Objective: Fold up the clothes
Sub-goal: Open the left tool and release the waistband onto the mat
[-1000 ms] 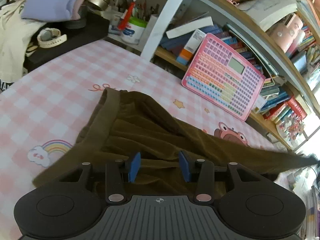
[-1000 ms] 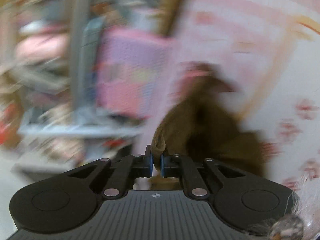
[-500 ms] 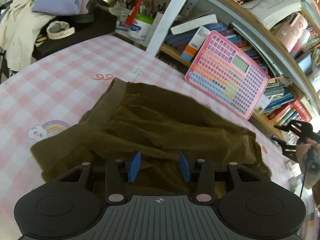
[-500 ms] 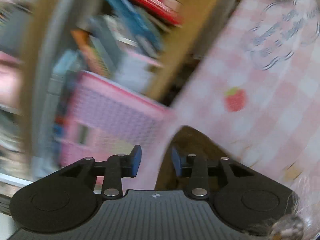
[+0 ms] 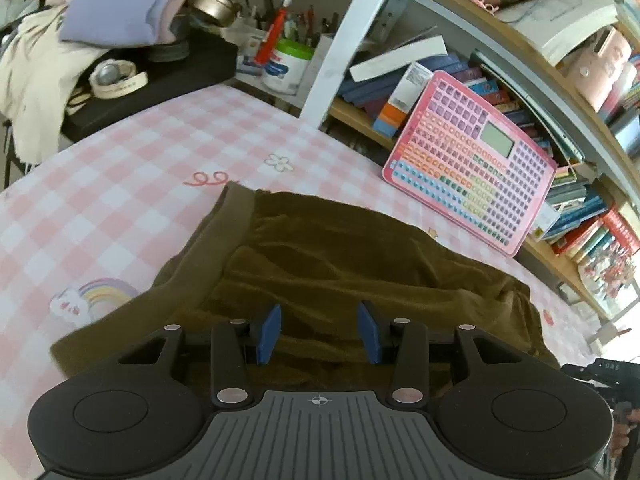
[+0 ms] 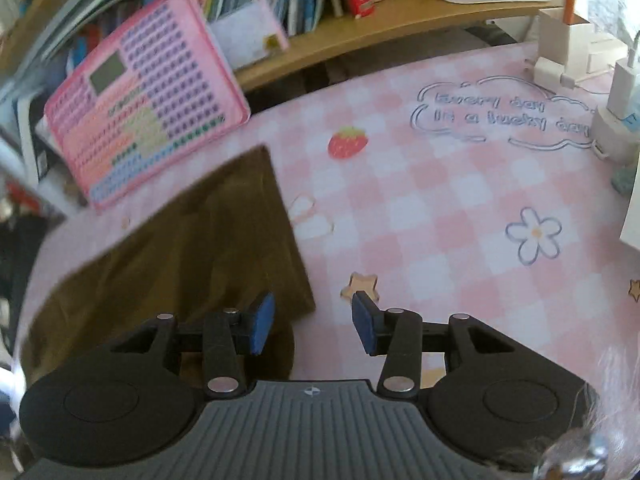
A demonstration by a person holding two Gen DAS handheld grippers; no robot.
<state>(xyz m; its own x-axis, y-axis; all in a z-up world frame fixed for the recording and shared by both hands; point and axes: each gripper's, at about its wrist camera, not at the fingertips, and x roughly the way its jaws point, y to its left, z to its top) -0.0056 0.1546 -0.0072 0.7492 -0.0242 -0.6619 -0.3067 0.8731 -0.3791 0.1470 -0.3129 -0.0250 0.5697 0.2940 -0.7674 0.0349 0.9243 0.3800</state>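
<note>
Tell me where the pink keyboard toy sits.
The pink keyboard toy leans against the bookshelf at the table's far edge, just beyond the brown garment.

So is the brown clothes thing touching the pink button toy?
Apart. In the left wrist view, a strip of pink checked cloth shows between the brown garment and the pink toy keyboard.

Left wrist view: low over the dark olive-brown soft garment, facing the cluttered wooden bookshelf. Right wrist view: close above the pink-checked tabletop, angled down. Shared by both: garment and pink button-covered toy tablet.
</note>
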